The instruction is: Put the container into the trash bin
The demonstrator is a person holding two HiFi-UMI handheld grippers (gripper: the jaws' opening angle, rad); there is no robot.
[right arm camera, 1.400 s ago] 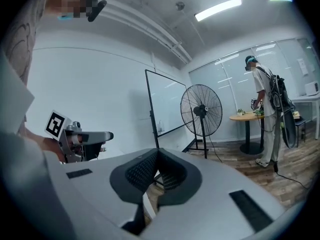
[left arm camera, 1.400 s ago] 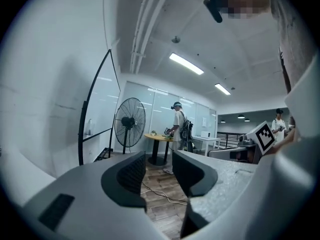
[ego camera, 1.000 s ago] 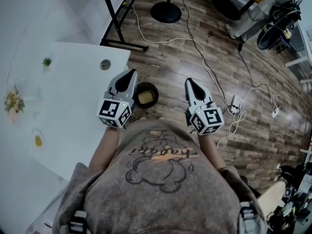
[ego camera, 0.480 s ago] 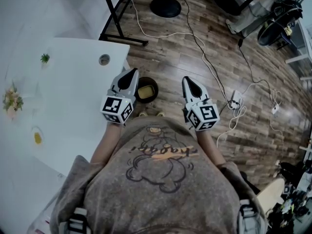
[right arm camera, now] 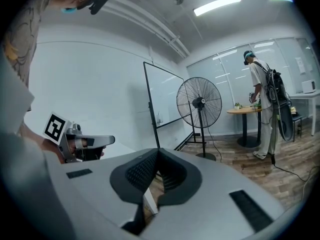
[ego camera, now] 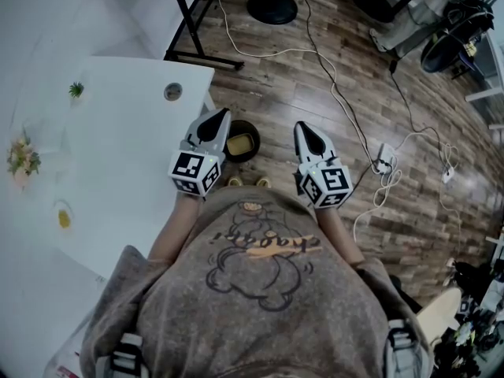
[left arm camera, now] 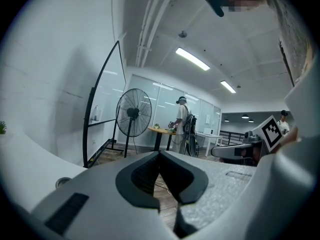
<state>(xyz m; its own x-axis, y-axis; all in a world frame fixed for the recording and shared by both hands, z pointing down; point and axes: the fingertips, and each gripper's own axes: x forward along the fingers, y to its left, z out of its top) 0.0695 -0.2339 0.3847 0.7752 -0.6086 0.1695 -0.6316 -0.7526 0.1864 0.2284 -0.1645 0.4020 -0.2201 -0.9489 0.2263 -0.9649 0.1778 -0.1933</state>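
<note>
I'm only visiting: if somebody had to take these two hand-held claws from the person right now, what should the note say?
Left gripper: jaws together, nothing in them, just left of the bin.
Right gripper: jaws together, nothing in them, over the floor to the bin's right.
Trash bin: on the wooden floor by the white table; a yellowish thing lies inside, probably the container.
Done: apparently the drop.
Left: check the bin's contents.

Nothing legible (the shirt's orange script (ego camera: 268,246) looks too blurred).

Right claw (right arm camera: 159,152) closed and empty, pointing toward a standing fan (right arm camera: 199,103).
</note>
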